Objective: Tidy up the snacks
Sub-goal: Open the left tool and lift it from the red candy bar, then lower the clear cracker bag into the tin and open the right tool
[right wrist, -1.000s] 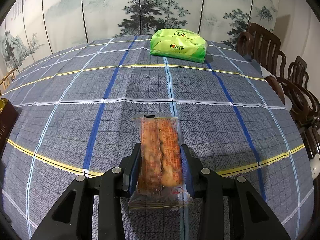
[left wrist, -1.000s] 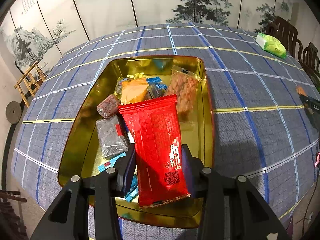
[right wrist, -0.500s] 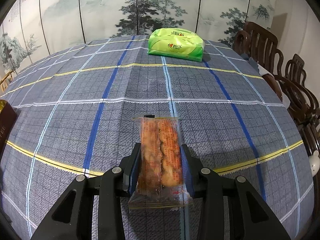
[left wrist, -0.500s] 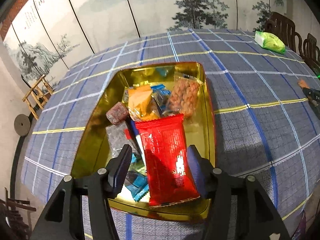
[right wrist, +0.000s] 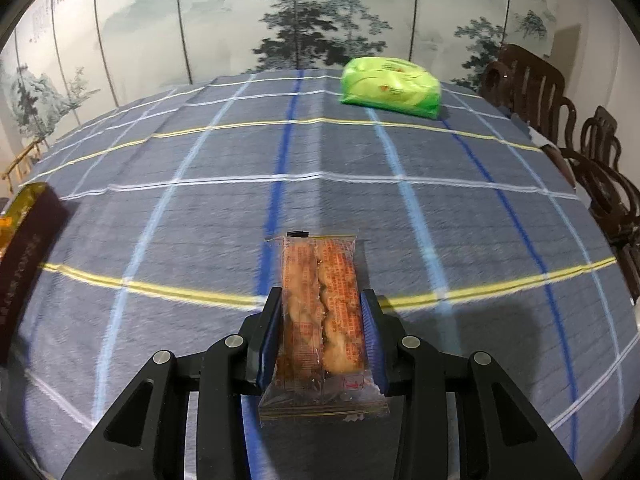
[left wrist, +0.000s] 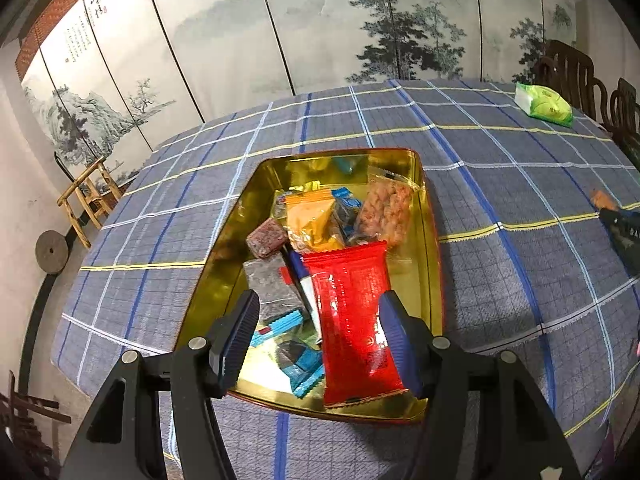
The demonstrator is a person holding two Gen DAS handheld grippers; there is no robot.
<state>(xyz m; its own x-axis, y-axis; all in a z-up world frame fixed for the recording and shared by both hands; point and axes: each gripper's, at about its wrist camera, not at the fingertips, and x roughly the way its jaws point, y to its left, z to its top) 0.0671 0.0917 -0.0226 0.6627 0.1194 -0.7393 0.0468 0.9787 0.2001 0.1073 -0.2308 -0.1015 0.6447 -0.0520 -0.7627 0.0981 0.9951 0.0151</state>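
Over tablecloth, pastry packet in right gripper

Both the left gripper and right gripper were matte black, angular frames with triangular cutouts, round silver screws, and ribbed dark-blue finger pads.

Packets crowd the tin; bare cloth lies ahead, with only the green pack far right.

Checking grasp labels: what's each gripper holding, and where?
Right gripper pinches the clear twisted-pastry packet across its lower half. Left gripper is open, holding nothing.
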